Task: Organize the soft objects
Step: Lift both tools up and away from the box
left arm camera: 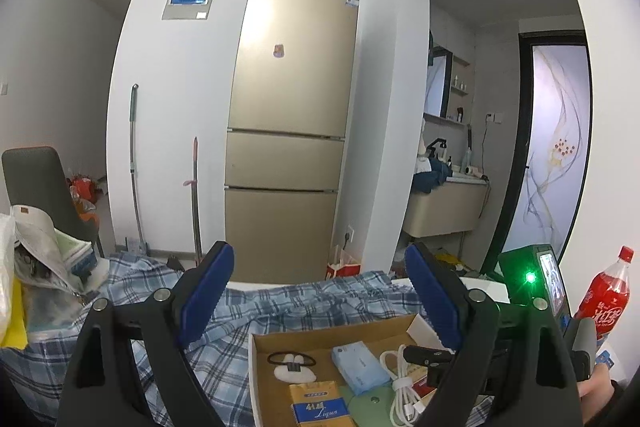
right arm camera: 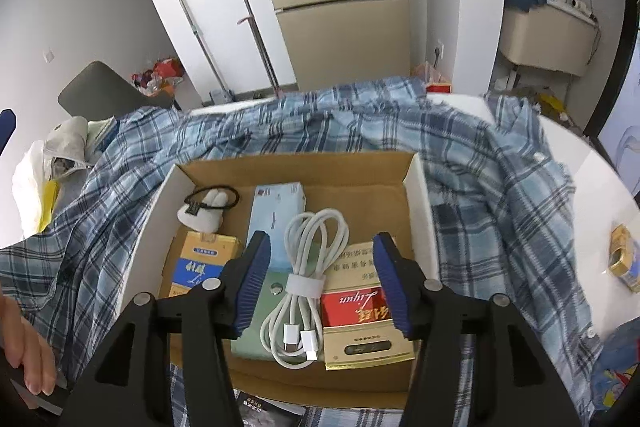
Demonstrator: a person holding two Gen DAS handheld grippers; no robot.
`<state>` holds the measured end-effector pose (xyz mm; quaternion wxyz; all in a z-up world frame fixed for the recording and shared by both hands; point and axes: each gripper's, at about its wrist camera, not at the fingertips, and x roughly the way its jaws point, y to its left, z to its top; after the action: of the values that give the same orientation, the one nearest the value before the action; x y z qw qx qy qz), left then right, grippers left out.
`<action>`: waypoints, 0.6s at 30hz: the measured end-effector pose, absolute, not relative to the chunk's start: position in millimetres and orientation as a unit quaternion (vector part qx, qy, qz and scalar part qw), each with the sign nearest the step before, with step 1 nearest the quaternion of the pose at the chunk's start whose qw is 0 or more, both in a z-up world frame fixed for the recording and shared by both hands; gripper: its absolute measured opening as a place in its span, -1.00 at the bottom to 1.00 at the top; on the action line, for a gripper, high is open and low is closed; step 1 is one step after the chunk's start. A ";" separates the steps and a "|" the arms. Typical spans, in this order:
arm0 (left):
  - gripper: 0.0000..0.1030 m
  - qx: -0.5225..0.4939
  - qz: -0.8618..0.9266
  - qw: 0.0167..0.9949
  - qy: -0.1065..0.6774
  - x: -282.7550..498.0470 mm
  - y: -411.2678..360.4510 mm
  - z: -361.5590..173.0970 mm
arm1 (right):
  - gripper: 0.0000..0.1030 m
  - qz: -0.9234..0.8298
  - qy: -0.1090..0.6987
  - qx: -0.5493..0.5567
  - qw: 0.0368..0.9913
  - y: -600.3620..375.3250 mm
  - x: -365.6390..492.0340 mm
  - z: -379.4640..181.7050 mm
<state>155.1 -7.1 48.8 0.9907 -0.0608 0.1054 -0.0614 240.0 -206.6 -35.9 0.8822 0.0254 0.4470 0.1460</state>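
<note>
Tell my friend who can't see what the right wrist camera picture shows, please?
The open right gripper hovers over a cardboard box holding a coiled white cable, a red carton, a blue pack and a yellow-and-blue carton. A rumpled blue plaid shirt lies around the box.

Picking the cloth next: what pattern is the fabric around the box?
Blue-and-white plaid shirt fabric, clearest in the right wrist view.

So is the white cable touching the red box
Touching. The right wrist view shows the cable lying along the red box, its coil overlapping the box's left edge with no gap.
</note>
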 end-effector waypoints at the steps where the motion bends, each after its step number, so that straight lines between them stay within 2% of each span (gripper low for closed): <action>1: 0.73 -0.061 -0.061 0.991 0.103 153.7 -7.4 50.6 | 0.07 0.146 0.442 0.025 0.885 -207.4 238.8 -32.0; 6: 0.73 -0.064 -0.063 0.992 0.087 139.8 -9.2 67.1 | 0.10 0.145 0.407 0.024 0.902 -212.0 227.1 -2.9; 18: 0.73 -0.037 -0.074 0.996 0.046 69.5 -31.3 117.9 | 0.36 0.121 0.289 0.008 0.950 -241.1 155.9 75.6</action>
<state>69.5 -31.3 117.9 0.9955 -0.0371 0.0456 -0.0738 155.9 -241.1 75.6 0.9497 0.0084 0.2888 0.1211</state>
